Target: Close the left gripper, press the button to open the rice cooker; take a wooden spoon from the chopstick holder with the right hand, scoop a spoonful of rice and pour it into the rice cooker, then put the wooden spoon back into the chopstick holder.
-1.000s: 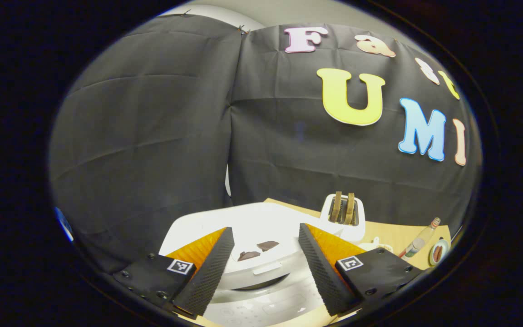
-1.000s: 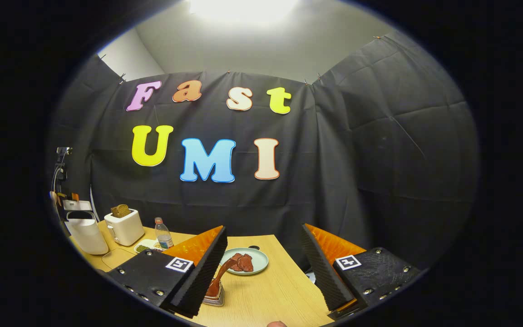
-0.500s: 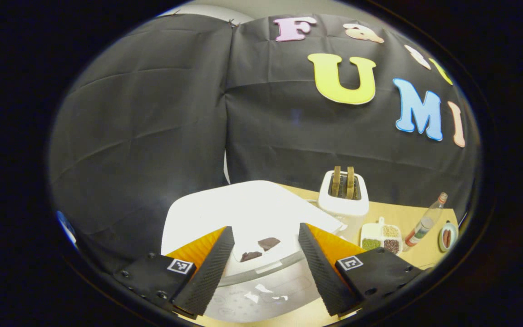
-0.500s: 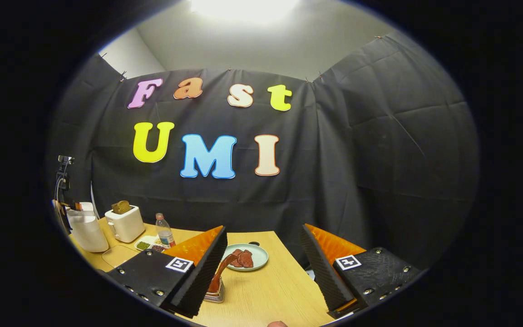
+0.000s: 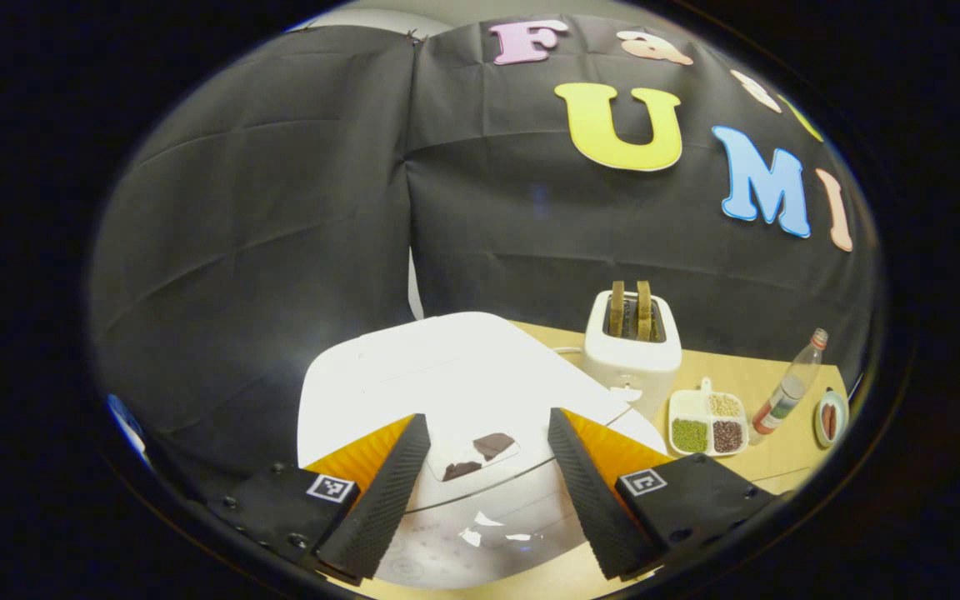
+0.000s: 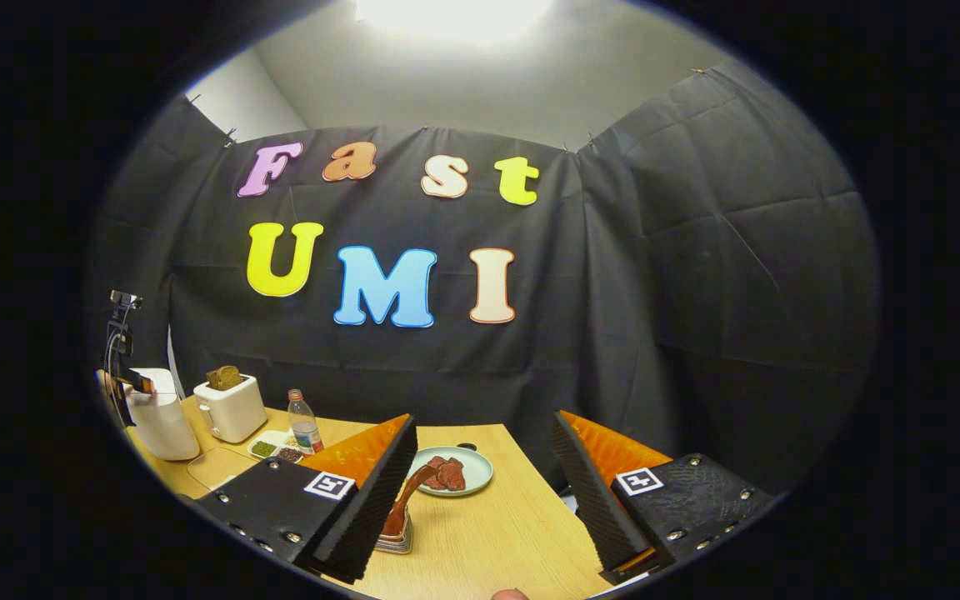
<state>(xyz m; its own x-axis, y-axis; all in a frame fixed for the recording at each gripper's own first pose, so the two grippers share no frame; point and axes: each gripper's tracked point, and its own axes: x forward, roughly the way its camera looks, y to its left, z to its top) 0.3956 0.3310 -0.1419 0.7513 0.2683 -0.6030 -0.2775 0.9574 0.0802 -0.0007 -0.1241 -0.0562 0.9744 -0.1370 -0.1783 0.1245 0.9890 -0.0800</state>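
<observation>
Left gripper view: I see the left gripper [image 5: 487, 492] with jaws spread apart and gripping nothing, poised over the white rice cooker [image 5: 447, 392], whose lid is down. Compared with a second ago, the cooker's top shows more fully and sits higher in this view, and the camera now looks down more steeply, bringing more of the bench [image 5: 747, 375] into sight. Behind the cooker I count one white toaster [image 5: 632, 350] with two slices of toast standing in its slots, one divided dish [image 5: 707, 421] with grains and beans in three compartments, one bottle [image 5: 788, 392] and one small plate [image 5: 830, 417] at the far right edge. In the right gripper view, my right gripper [image 6: 484, 487] likewise has its jaws released and empty, hovering above the bench, and that view has barely changed over the second. Between its fingers lies one pale green plate [image 6: 451, 471] of reddish food, and just beside the left finger stands one chopstick holder [image 6: 395, 540] with one wooden spoon [image 6: 407, 500] leaning out of it. The rice cooker [image 6: 159, 417], toaster [image 6: 230, 406], dish [image 6: 273, 448] and bottle [image 6: 303, 423] line the far left of the bench.
</observation>
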